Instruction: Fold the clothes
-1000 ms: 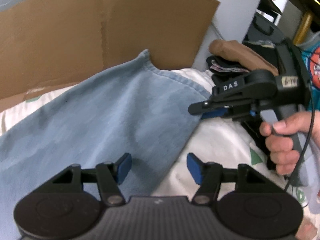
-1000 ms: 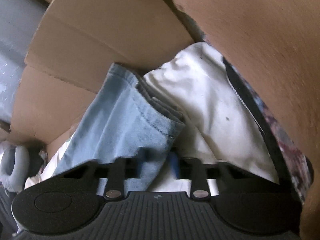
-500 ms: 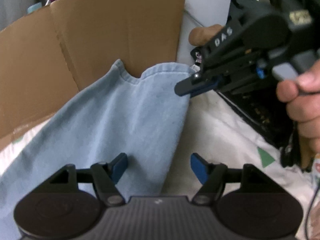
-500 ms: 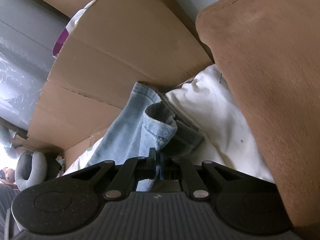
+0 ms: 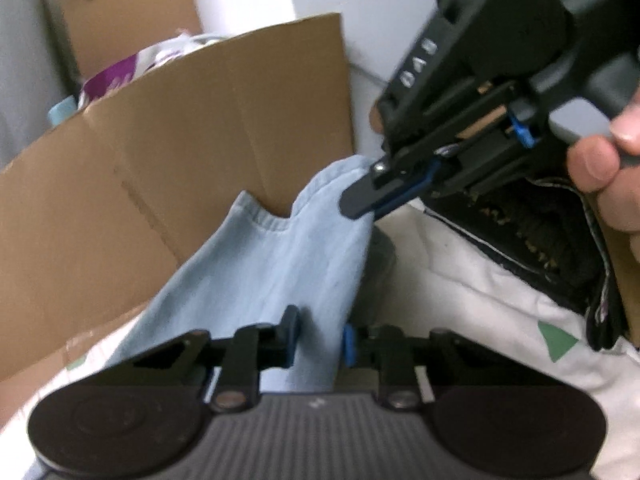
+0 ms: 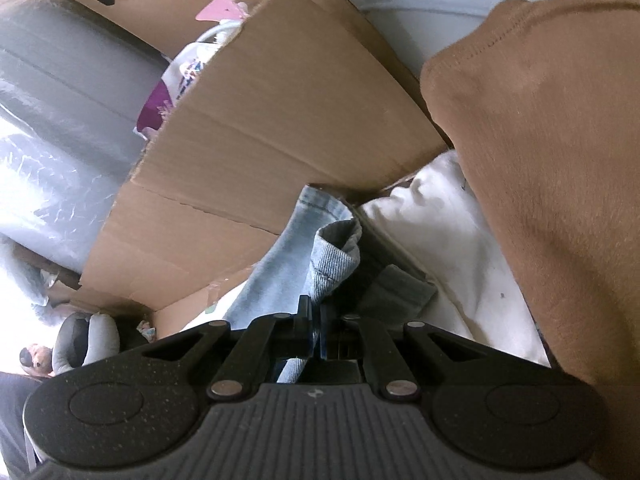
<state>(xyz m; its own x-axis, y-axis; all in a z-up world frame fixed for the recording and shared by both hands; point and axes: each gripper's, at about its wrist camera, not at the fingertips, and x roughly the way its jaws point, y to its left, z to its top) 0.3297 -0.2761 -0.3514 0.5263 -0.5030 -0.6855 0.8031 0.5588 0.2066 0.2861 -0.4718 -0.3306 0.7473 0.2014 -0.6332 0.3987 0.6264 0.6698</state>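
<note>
Pale blue denim is the working material: the garment lies on a white sheet printed with small green triangles, with its far hem lifted off the sheet. Nearest the left wrist camera, the left claw has just been closing, and its blue pads now sit against a narrow fold of denim at the garment's near edge; it appears clamped on that fold, though motion blur limits certainty. Further out, the right claw is fully together on the far corner of the hem, and the right wrist view confirms denim pinched between its closed pads. A hand grips the right tool's handle at the frame edge. Judged from this, the fold is at an early stage: two points on one side edge are gripped, no crease is laid and the cloth is not squared. Carrying the edge across, laying it flat and smoothing remain. Room for movement is restricted. A cardboard flap stands directly behind the lifted hem. A brown garment hangs close on the right claw's outer side. A dark patterned item lies on the sheet nearby. The open sheet toward the near right offers the clearest space.
</note>
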